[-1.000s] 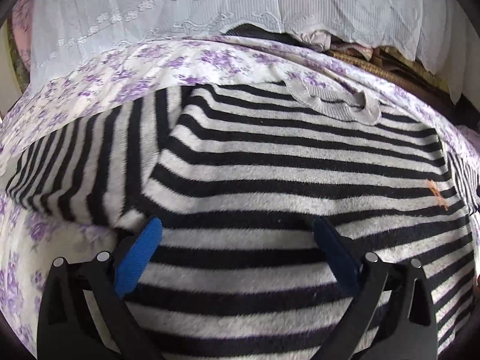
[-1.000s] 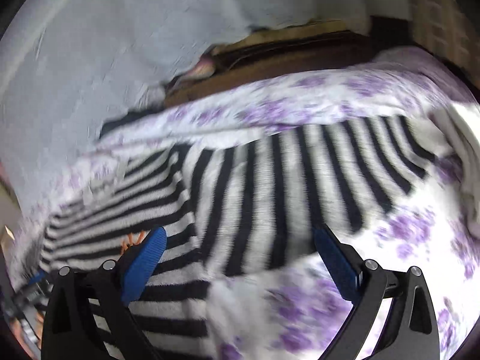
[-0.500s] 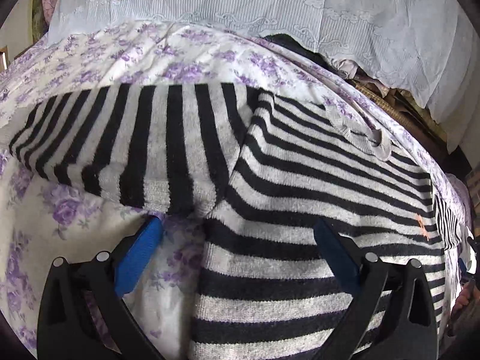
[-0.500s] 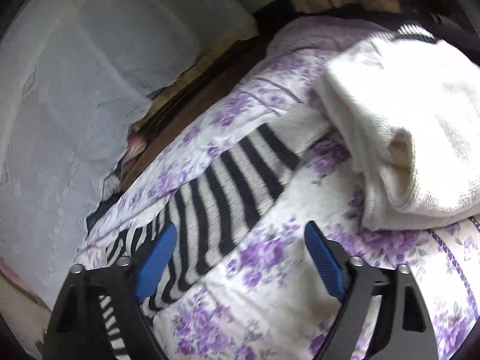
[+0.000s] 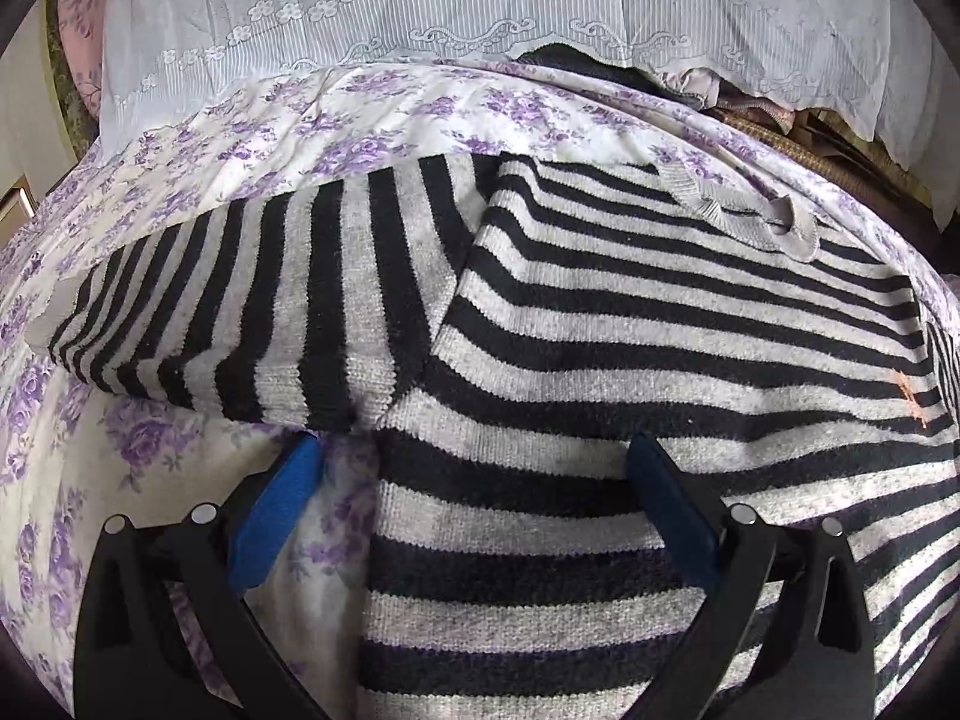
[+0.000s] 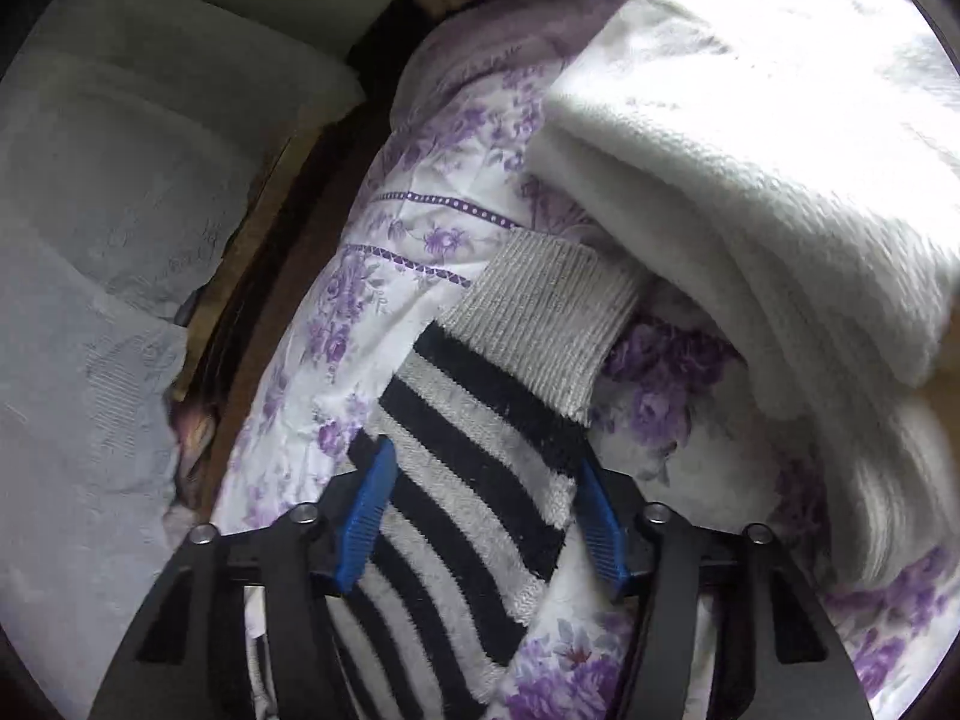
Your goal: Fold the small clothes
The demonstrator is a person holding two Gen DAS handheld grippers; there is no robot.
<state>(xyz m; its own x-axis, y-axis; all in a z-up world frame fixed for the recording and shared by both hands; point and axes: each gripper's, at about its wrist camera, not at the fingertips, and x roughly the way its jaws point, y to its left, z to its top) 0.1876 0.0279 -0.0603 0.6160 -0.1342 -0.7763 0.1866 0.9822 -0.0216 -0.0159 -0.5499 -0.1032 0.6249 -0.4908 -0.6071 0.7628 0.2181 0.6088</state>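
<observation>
Left gripper (image 5: 474, 468): jaws spread wide over the near edge of the sweater, blue pads (image 5: 273, 519) apart; one pad lies over the bedsheet, the other over the knit, and nothing is pinched.
Right gripper (image 6: 486, 510): jaws closing, with the striped sleeve (image 6: 480, 468) running between the blue pads (whether the pads already press on the knit I cannot tell; they stand at its two edges).
Striped sweater (image 5: 660, 360): black and grey stripes, spread flat on the bed just ahead of the left gripper, its body filling the near and right part of the left wrist view.
Other sleeve (image 5: 258, 312): stretched out sideways from the body toward the left, lying flat on the sheet.
Cuff (image 6: 540, 312): plain grey ribbing at the sleeve's far end, beyond the right gripper's pads, touching the white garment.
Neckline (image 5: 744, 210): grey ribbed collar at the sweater's far edge.
Floral bedsheet (image 5: 372, 120): white with purple flowers, under everything.
White knit garment (image 6: 750, 150): folded, thick, bright in the light, lying on the sheet beyond the cuff.
Lace cloth (image 5: 480, 0): white, hanging behind the bed's far edge.
</observation>
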